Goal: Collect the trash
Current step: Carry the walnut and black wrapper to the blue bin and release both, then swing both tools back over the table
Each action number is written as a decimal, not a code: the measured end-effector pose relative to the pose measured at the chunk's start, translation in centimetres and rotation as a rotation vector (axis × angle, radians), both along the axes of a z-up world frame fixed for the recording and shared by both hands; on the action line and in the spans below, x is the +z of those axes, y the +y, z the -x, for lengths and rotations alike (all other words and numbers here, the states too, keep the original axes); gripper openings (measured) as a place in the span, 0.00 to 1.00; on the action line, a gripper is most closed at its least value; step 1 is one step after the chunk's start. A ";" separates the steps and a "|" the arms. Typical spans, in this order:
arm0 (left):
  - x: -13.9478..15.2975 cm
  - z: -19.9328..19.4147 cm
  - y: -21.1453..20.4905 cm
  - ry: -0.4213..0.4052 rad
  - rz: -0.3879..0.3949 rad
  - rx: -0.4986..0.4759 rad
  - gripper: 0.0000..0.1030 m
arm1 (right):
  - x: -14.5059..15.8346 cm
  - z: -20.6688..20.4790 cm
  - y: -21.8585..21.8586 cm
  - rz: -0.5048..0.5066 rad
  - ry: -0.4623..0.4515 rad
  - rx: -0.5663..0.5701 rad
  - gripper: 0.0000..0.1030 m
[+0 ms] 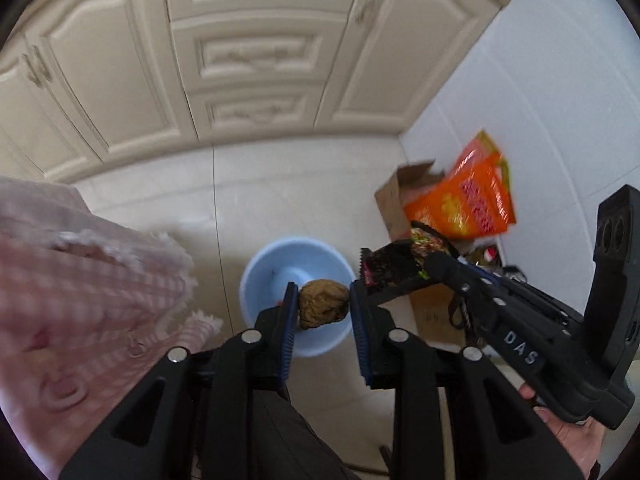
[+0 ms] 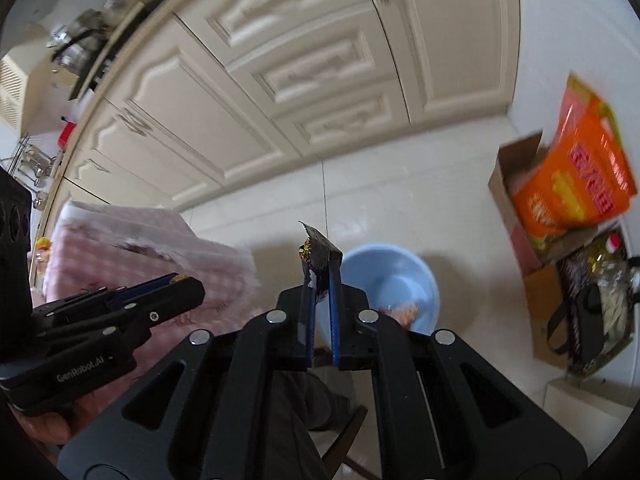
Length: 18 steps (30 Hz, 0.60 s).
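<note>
Release over blue basin [image 1: 256,276] on floor: left gripper [image 1: 323,312] fingers parted, crumpled brown paper wad [image 1: 323,305] loose between them above bowl. Right gripper [image 2: 322,312] clenched on dark snack wrapper [image 2: 318,250]; carry over rim before opening.

Floor [image 1: 280,200] open at 12 o'clock of blue basin [image 1: 276,264], up to cabinet doors [image 1: 256,60]. Pink cloth [image 1: 80,280] blocks 9 o'clock. Cardboard box [image 1: 390,204] w/ orange bags [image 1: 468,200] crowds 2 o'clock; wall [image 1: 540,92] behind.
</note>
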<state>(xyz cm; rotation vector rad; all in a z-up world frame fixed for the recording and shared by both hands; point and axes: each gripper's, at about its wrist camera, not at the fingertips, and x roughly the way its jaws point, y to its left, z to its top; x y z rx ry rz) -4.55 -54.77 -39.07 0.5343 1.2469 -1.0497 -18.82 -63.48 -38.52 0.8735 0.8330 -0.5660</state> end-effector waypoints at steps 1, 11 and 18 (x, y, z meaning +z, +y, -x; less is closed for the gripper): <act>-0.5 -0.2 -0.3 -0.006 -0.011 0.008 0.49 | -0.9 0.1 -0.4 -0.023 0.013 -0.023 0.09; 0.8 -2.3 0.6 -0.104 -0.011 0.097 0.91 | -1.5 2.3 -1.3 -0.014 0.036 -0.122 0.94; 3.6 -2.0 1.4 -0.156 0.044 0.095 0.92 | 0.1 2.9 -1.0 0.015 0.032 -0.153 0.94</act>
